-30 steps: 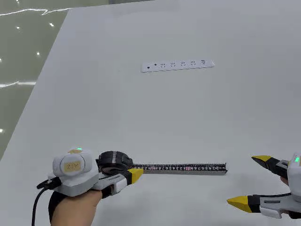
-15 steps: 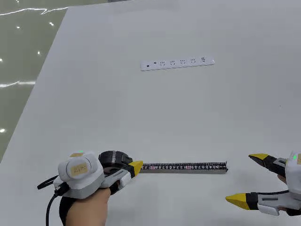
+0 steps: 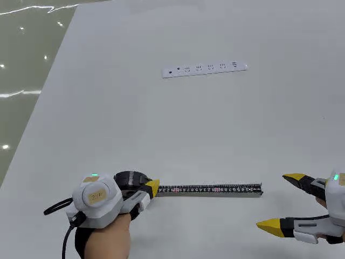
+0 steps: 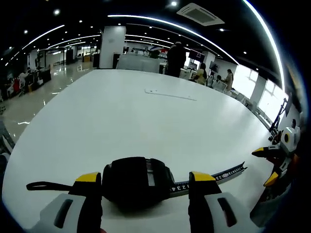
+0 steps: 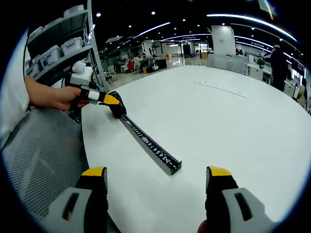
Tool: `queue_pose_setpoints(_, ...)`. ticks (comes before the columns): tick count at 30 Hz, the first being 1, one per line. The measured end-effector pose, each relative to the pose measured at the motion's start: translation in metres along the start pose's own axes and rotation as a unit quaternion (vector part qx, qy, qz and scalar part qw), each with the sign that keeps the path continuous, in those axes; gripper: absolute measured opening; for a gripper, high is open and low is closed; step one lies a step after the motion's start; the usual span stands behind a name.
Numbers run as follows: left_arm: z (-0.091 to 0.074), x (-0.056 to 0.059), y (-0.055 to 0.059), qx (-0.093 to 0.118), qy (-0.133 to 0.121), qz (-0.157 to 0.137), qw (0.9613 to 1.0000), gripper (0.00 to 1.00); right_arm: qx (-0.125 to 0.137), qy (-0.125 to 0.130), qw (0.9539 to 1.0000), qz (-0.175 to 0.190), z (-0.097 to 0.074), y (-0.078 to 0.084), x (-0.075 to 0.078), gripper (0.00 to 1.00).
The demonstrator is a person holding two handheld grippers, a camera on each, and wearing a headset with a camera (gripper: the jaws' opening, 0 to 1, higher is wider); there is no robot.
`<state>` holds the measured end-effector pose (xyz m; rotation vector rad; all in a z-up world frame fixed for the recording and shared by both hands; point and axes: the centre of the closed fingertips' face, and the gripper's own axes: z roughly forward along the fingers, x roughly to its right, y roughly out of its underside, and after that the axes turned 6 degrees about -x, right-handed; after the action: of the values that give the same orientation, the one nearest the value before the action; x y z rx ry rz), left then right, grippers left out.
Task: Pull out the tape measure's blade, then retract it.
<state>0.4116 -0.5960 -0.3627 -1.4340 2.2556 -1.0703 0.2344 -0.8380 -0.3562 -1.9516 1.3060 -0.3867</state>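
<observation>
The left gripper [image 3: 145, 195] clasps the rounded black tape measure [image 4: 137, 180], flat blade [image 3: 215, 189] along the smooth desk [image 3: 188, 124]; right gripper [image 3: 279, 200] gapes empty.

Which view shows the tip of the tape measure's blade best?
The right gripper view: the blade tip lies close ahead of the open jaws, large and sharp. The head view shows it small, clear of the right gripper; the left gripper view shows it far and distorted.

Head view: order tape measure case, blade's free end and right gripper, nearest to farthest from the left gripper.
1. The tape measure case, in the left gripper's jaws.
2. The blade's free end, out right.
3. The right gripper, past that end, far right.
</observation>
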Motion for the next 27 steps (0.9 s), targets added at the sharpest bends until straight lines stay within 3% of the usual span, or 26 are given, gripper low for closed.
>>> queue_pose_setpoints(7, 0.0021, -0.0064, 0.0015, -0.007, -0.014, 0.001, 0.9999, 0.65, 0.000, -0.003, 1.0000, -0.002, 0.0023, -0.0001, 0.0008, 0.84)
queue_pose_setpoints(27, 0.0054, -0.0096, 0.0065, -0.040, -0.030, 0.023, 0.9985, 0.60, -0.004, -0.013, 0.9998, -0.017, 0.0094, -0.0024, -0.0025, 0.80)
